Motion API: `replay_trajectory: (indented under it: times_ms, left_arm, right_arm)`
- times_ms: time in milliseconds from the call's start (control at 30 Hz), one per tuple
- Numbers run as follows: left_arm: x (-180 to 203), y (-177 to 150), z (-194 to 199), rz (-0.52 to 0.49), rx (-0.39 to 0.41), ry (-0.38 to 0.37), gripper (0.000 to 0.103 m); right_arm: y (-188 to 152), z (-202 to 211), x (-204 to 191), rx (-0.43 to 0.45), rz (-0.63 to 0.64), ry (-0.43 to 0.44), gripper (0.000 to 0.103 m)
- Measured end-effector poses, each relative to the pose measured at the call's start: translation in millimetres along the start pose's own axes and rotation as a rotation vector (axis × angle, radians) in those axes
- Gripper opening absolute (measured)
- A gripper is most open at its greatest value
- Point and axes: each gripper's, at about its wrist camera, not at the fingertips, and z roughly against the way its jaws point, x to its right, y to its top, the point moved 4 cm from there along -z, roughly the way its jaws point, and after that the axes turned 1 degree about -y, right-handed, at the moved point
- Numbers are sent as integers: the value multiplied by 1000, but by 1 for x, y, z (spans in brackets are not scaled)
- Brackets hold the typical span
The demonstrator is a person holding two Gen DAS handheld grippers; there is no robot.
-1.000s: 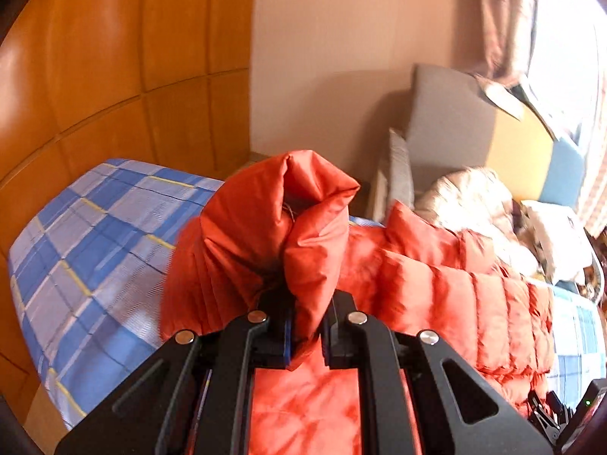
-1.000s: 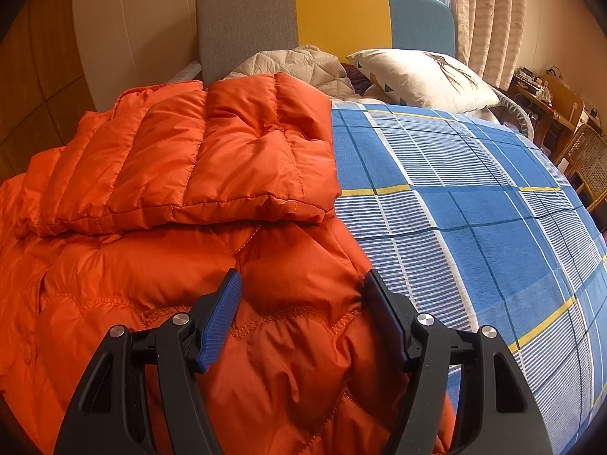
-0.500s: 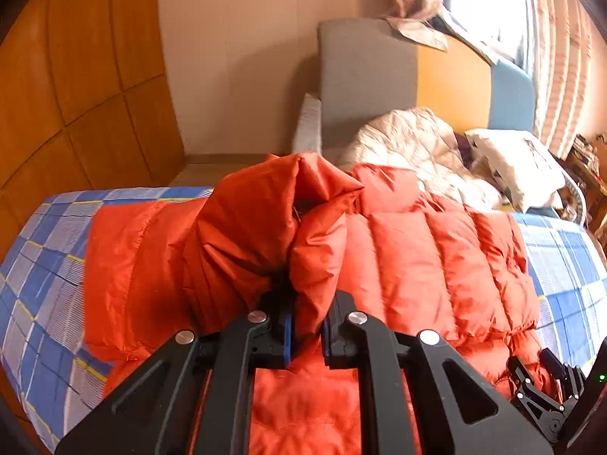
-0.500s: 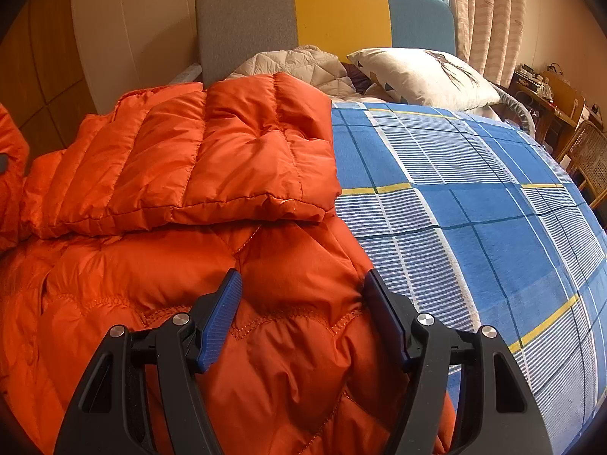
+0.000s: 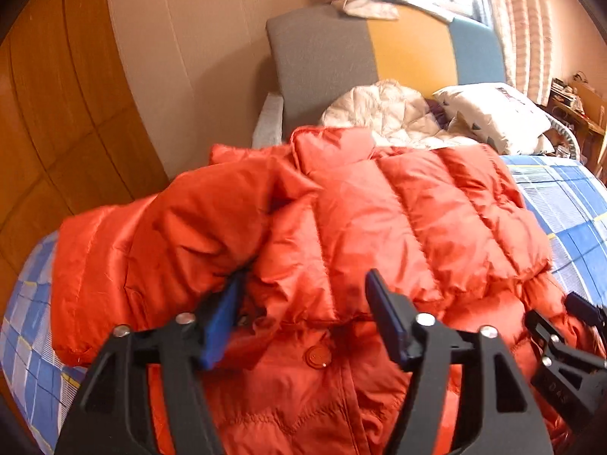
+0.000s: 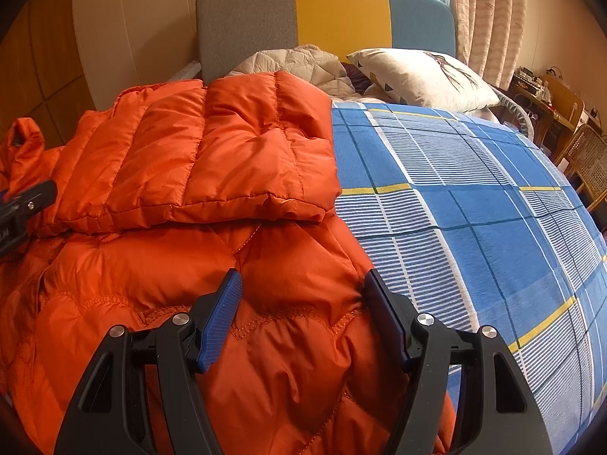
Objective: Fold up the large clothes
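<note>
Orange jacket (image 6: pixel 197 159) (puffy, glossy, channel-quilted) folded over blue plaid bedspread (image 6: pixel 474 197)

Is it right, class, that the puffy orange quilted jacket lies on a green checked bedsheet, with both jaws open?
No. The puffy orange quilted jacket lies on a blue checked bedsheet, not green; the right wrist view shows it. Both jaws stand open.

The left gripper (image 5: pixel 303 305) has spread its jaws and released the sleeve of the orange quilted down jacket (image 5: pixel 379 220), which now lies folded across the jacket's body.
</note>
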Motion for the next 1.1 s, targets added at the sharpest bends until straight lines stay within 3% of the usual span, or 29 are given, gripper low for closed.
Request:
replay_trajectory:
  times_ms: [167, 267, 333, 433, 500, 633, 833, 1033, 1067, 1100]
  left_arm:
    - [-20, -12, 42, 76, 43, -88, 79]
    - [-52, -22, 68, 143, 97, -85, 88]
    - [-83, -29, 74, 189, 112, -56, 88]
    - [-151, -40, 67, 301, 95, 85, 88]
    - [-186, -48, 61, 365, 69, 155, 87]
    - [-251, -63, 43, 464, 16, 284, 86]
    - [-284, -74, 26, 469, -19, 348, 86]
    - [-285, -70, 5, 419, -71, 348, 86]
    - [-281, -69, 4, 418, -73, 348, 86]
    - [-280, -67, 3, 415, -72, 346, 85]
  right_arm:
    - [1, 2, -2, -4, 5, 1, 67]
    - [7, 15, -4, 15, 26, 21, 67]
    - [15, 31, -8, 47, 27, 65, 67]
    - [30, 51, -25, 70, 15, 197, 67]
    - [38, 57, -47, 53, 8, 313, 78]
    - [48, 59, -92, 40, 10, 456, 79]
    - [63, 44, -149, 2, 49, 520, 79]
    - [75, 20, -175, -59, -22, 575, 79]
    - [74, 15, -179, -76, -35, 590, 71]
    - [74, 11, -184, -92, -39, 612, 49]
